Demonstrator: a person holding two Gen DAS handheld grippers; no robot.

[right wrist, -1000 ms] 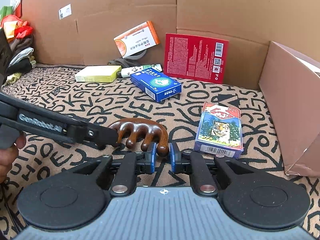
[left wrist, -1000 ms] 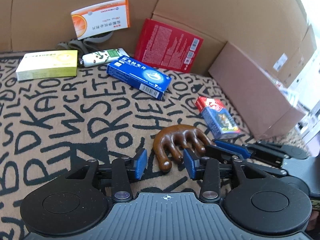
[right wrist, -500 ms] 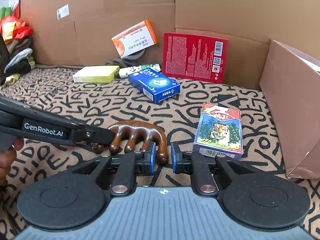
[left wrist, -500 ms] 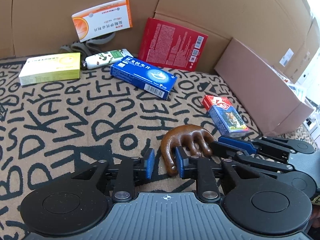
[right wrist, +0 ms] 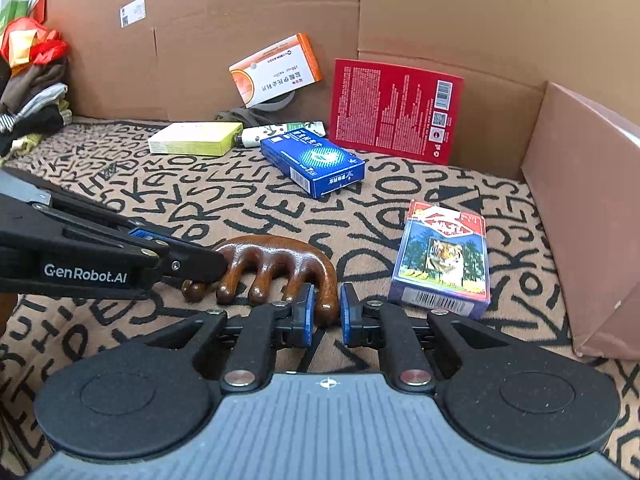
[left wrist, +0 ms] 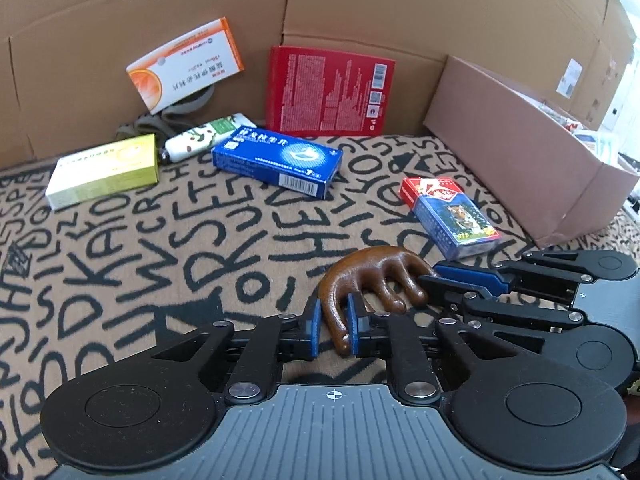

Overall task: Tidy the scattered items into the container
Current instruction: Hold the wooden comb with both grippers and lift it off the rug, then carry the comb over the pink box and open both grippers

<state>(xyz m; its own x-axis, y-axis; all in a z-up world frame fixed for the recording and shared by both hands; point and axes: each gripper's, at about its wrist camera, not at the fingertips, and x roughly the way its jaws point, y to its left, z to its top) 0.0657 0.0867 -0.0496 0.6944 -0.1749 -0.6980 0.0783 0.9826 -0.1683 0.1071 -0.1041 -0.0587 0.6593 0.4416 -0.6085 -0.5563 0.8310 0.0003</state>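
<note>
now left hand-held gripper (left wrist: 333, 330) clamps wooden massager (left wrist: 370, 280), right hand-held gripper (right wrist: 324, 312) pinches its other end, bare rug (left wrist: 168, 248) leftward

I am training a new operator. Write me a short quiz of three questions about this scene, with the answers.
1. True or false: the left tool is clamped on an end prong of the wooden comb.
2. Which item stands leaning against the cardboard wall?
A. the blue box
B. the red box
C. the yellow-green box
3. Fill in: in the right wrist view, the tiger pack lies flat on the patterned cloth, to the ____ of the comb.

Key: 1 true; 2 B; 3 right.
</note>
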